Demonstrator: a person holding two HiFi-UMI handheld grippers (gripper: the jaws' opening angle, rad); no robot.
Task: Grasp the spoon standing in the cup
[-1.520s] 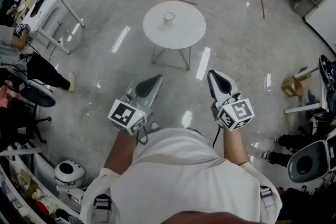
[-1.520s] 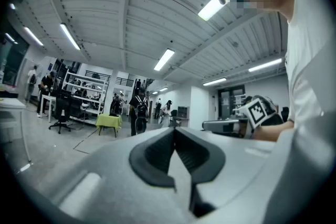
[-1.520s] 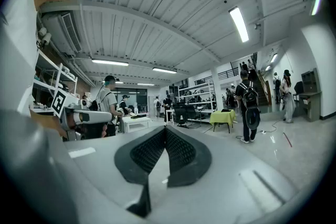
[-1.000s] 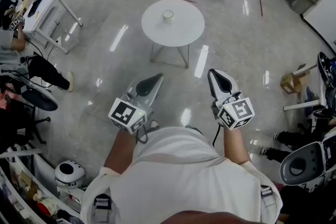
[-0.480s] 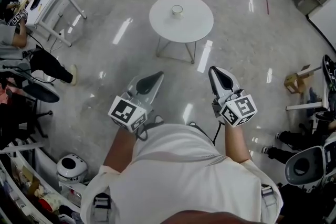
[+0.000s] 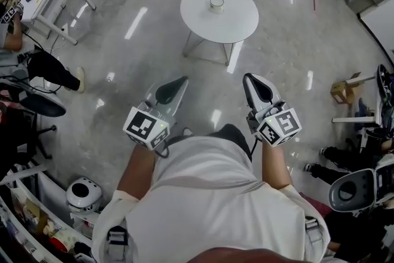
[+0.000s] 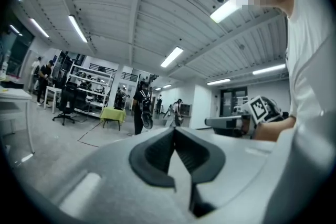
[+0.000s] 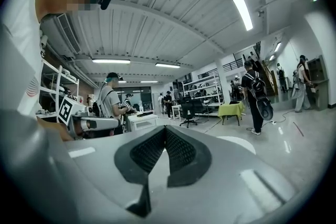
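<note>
Grey jaws of left gripper [image 6: 184,80] and right gripper [image 6: 247,77] are closed, empty.

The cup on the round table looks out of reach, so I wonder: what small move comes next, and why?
Probably step toward the round table: the cup stands on it well ahead, while the left hand-held gripper and right hand-held gripper hang shut over floor.

My head camera looks steeply down over the shoulders: left tool [image 6: 177,82] and right tool [image 6: 251,79] close below, the round counter [image 6: 237,18] well ahead. Each tool camera sits just behind its own jaws, facing across the room, and catches the other tool at its edge; the right one also shows the counter.
</note>
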